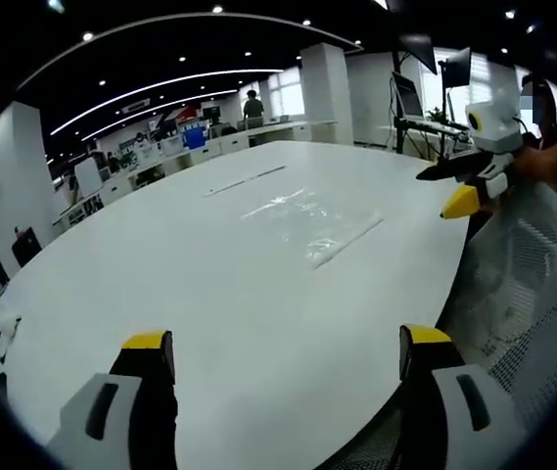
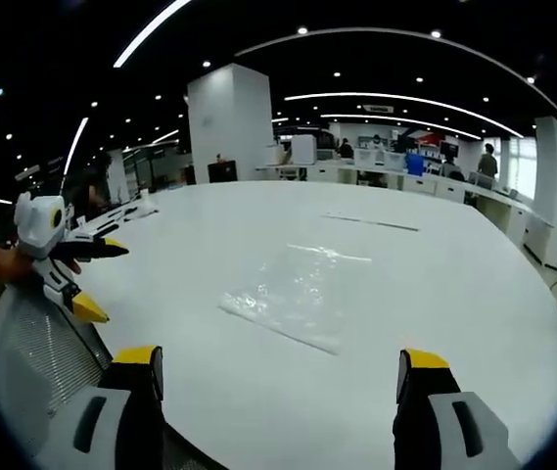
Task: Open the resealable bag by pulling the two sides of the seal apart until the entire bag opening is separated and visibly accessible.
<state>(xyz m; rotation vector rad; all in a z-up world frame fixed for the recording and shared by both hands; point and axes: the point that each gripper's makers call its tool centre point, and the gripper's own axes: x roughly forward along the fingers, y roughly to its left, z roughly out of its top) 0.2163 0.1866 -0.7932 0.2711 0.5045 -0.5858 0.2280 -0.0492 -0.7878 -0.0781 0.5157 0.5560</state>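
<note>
A clear resealable bag (image 1: 307, 223) lies flat on the white table (image 1: 161, 264), its seal strip along one edge. In the left gripper view my left gripper (image 1: 286, 341) stands open at the table's near edge, well short of the bag, nothing between its yellow-tipped jaws. My right gripper (image 1: 433, 195) comes in from the right, held in a hand beside the table edge, jaws apart. In the right gripper view the bag (image 2: 293, 294) lies just ahead of my open right gripper (image 2: 281, 358). The left gripper (image 2: 115, 284) shows at the left, off the table (image 2: 454, 284).
A grey mesh chair back (image 1: 523, 294) stands against the table's edge between the two grippers, the chair (image 2: 33, 352) also at the lower left of the right gripper view. Desks, monitors and a standing person (image 1: 253, 106) are far behind.
</note>
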